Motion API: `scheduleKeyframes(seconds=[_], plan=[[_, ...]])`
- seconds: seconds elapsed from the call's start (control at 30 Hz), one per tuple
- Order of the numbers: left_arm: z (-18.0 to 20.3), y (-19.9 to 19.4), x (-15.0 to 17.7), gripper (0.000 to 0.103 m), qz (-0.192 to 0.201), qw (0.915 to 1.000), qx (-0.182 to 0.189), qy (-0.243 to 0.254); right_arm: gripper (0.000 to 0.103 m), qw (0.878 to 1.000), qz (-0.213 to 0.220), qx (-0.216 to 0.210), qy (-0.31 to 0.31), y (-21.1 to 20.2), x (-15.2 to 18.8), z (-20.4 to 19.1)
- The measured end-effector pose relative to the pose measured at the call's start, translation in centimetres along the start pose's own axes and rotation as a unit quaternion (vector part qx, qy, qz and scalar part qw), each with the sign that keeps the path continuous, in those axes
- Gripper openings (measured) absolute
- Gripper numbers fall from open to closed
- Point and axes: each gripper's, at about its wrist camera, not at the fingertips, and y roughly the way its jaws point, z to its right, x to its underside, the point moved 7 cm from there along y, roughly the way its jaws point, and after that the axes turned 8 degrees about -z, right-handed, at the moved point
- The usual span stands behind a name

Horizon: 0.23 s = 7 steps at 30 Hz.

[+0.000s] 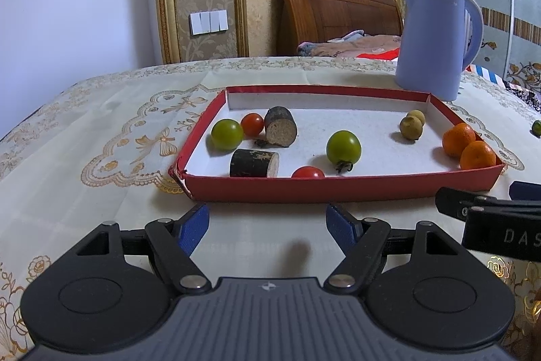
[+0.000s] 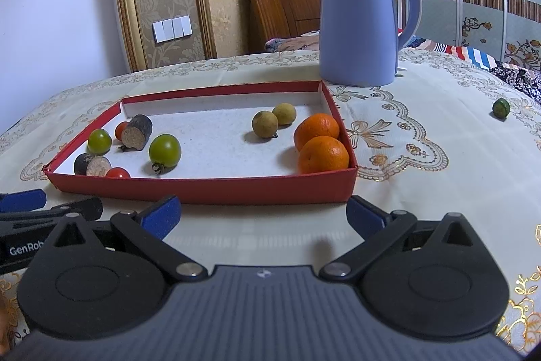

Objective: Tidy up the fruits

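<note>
Both grippers idle before the fruit tray

The left gripper [image 1: 267, 225] and right gripper [image 2: 263, 215] hover spread and empty; beyond, the shallow red cardboard tray [image 2: 203, 188] holds tomatoes, two oranges [image 2: 321, 144] and more; a small green fruit [image 2: 500, 107] lies apart on the tablecloth.

The left gripper [image 1: 267, 222] points forward and somewhat downward, its blue-padded fingers [image 1: 192, 227] spread apart with nothing between them. The right gripper [image 2: 263, 215] sits just beside it on its right, tilted the same way, jaws likewise wide and empty. Each gripper's tip shows at the edge of the other's view.
</note>
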Motion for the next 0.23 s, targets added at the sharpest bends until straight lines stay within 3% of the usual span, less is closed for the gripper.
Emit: scheduleKeyframes(seconds=[0.23], plan=[[-1.06, 0.28, 0.54, 0.076, -0.016, 0.9997, -0.009, -0.018, 0.103, 1.000, -0.010, 0.006, -0.012, 0.18, 0.14, -0.32]])
